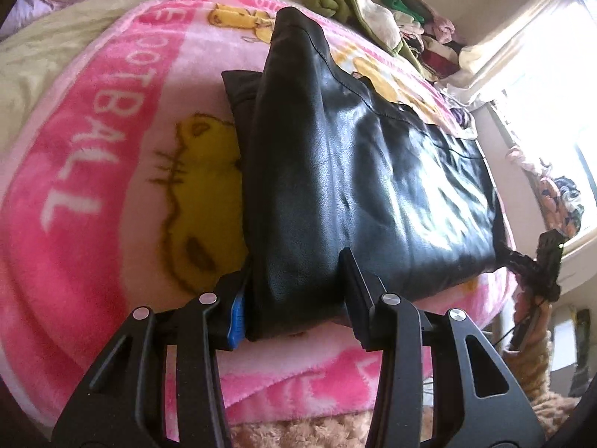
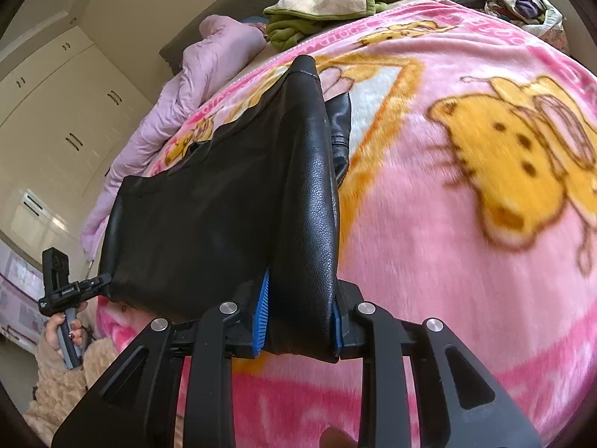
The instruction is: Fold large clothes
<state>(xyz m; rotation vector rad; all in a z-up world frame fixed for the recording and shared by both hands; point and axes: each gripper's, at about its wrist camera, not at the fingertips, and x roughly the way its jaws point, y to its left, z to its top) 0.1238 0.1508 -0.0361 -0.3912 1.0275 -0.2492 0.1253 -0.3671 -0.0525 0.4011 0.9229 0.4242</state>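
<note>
Both grippers pinch the black leather garment (image 1: pixel 358 171) at the blanket's (image 1: pixel 112 194) near edge. The left gripper (image 1: pixel 294 298) clamps one corner, the right gripper (image 2: pixel 300 321) the other. The far hem looks blurred.

a glossy black leather garment (image 1: pixel 335 171) lies on a pink fleece blanket (image 1: pixel 112 119) with white lettering and yellow-orange cartoon animals outlined in brown. the black left gripper (image 1: pixel 294 298) and black right gripper (image 2: pixel 300 321) have bright blue pads. behind sit a pale lilac quilt (image 2: pixel 209 52), an olive green and cream cloth (image 2: pixel 321 7), and cream cupboards (image 2: pixel 56 112) with dark handles.
</note>
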